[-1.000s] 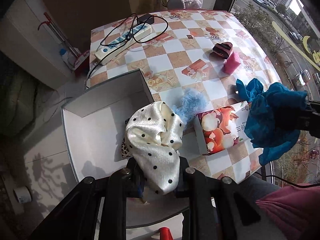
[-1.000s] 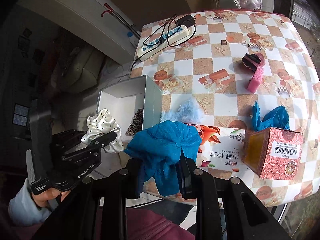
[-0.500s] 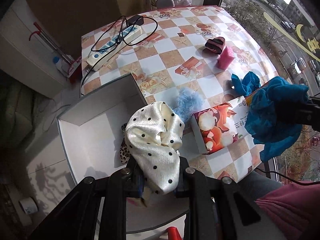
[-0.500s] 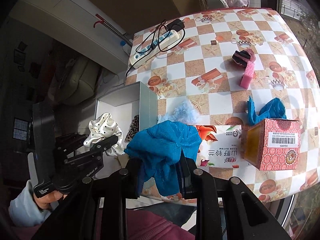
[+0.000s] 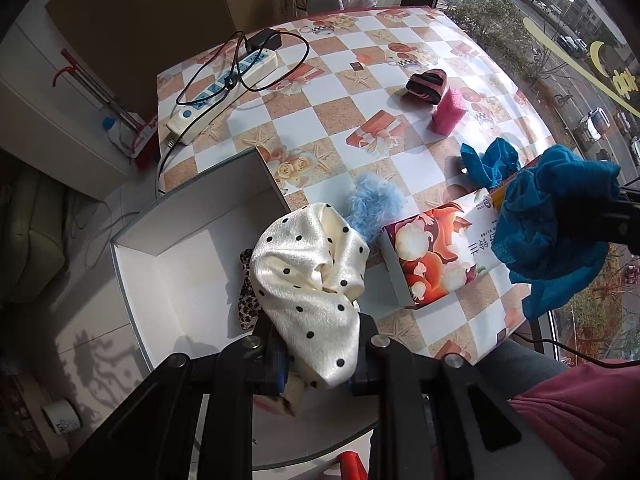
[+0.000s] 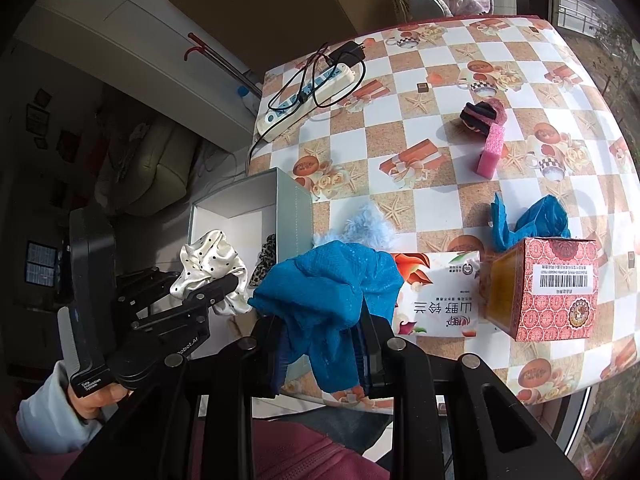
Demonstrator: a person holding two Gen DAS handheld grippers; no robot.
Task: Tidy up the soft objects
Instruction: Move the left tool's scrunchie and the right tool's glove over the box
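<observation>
Only the right wrist view shows the red barcoded box (image 6: 550, 286).

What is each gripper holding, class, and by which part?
The left gripper pinches the cream polka-dot satin scrunchie by its lower bunched edge. The right gripper clamps the teal blue knitted cloth by its hanging lower folds.

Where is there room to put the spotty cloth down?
Most of the white box floor is bare; only a leopard scrunchie lies at its right wall. The table is free between power strip and pink sponge. The near edge is crowded with cartons.
</observation>
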